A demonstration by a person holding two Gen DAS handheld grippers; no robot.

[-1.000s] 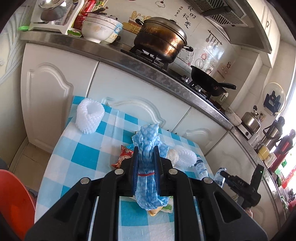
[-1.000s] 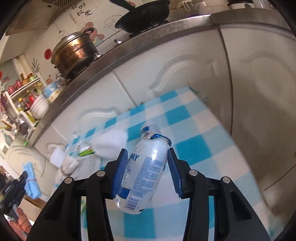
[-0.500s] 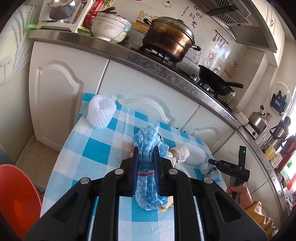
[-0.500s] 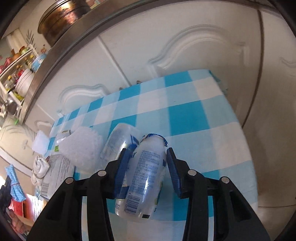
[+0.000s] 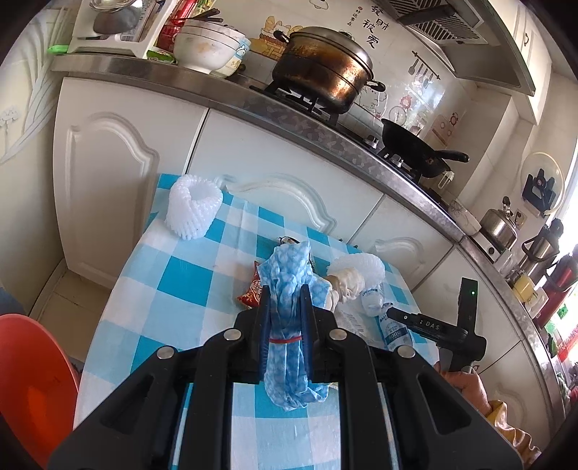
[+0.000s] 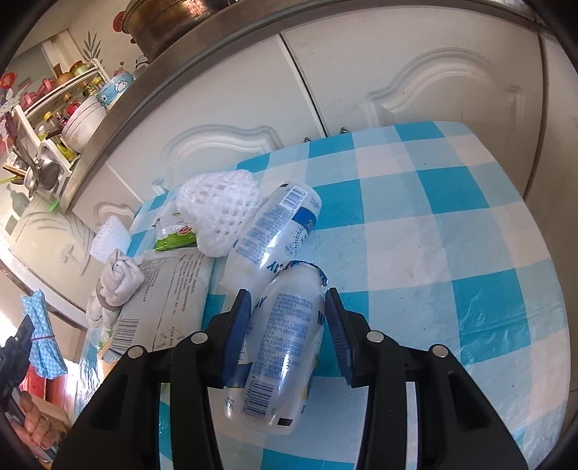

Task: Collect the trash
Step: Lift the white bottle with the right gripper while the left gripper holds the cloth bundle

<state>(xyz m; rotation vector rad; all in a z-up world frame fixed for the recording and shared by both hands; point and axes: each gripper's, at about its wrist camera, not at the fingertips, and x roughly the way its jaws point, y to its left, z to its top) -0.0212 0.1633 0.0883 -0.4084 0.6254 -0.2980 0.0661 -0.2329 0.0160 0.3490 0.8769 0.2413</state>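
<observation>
checked table point(image 6: 451, 224) | left fingers point(image 5: 285, 307) clench blue cloth point(image 5: 289, 282) | right fingers point(image 6: 289, 318) grip bottle point(image 6: 285, 343), second bottle point(image 6: 278, 224) touching

Two fisheye views, each mounted just behind a pair of tongs and looking forward and down along them. The left camera faces the checked worktop point(image 5: 188, 285) with kitchen cabinets at 12 o'clock. The right camera sits closer, angled more steeply. Both share the white foam net point(image 5: 361, 265) point(image 6: 220, 213) and the stove pot point(image 5: 321, 76) point(image 6: 169, 21).
</observation>
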